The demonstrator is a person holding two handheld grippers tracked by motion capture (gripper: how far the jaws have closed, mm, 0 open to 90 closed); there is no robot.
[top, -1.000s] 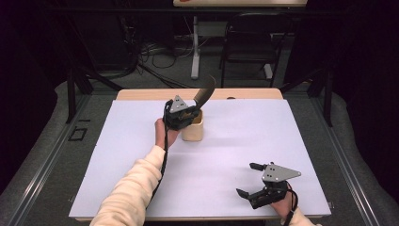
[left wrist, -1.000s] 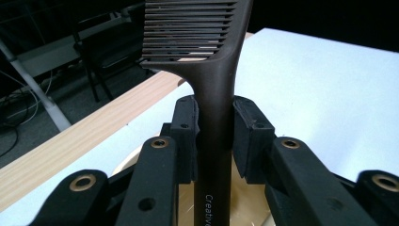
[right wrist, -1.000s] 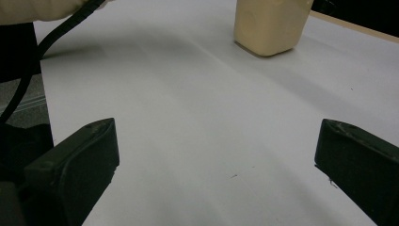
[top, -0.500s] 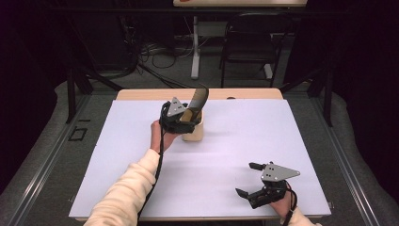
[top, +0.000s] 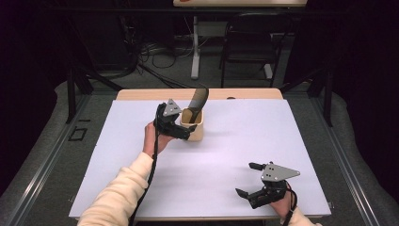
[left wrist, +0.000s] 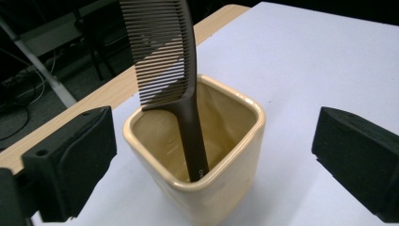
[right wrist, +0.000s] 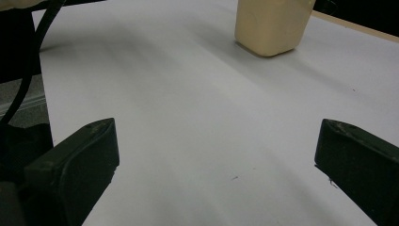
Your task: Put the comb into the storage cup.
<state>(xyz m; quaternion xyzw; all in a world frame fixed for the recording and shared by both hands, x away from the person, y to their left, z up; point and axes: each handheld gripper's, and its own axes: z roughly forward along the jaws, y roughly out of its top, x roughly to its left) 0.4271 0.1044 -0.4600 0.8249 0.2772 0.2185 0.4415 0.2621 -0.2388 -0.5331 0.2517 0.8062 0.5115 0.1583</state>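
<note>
- table (top: 141, 188) w/ white sheet, person working from the near side. Looks like the job is dropping the comb into the cup, and imo that step is basically done, we're at the let-go/back-off bit.
- left gripper (left wrist: 211, 155) sits right at the cup, a bit on the near-left of it in the high view (top: 176, 129). Jaws have just been opening and now stand wide, one either side of the cup, pads clear of both cup and comb. So nothing held.
- right gripper (top: 251, 181) parked near the front right edge, well apart from the cup, jaws spread, nothing btwn them. Prob just idle.
- cup (left wrist: 207, 155): cream, squarish, upright, toward the back middle of the sheet (top: 194, 128).
- comb (left wrist: 167, 61): dark, standing in the cup, handle end down at the bottom, teeth end sticking up out of the top. Long axis near vertical but tilted, leaning on the rim; in the high view (top: 197, 99) the top points up and a bit right/away.
- next move imo: pull the left gripper straight back w/o clipping the rim or the comb. It's only leaning, so a bump could tip it out.
</note>
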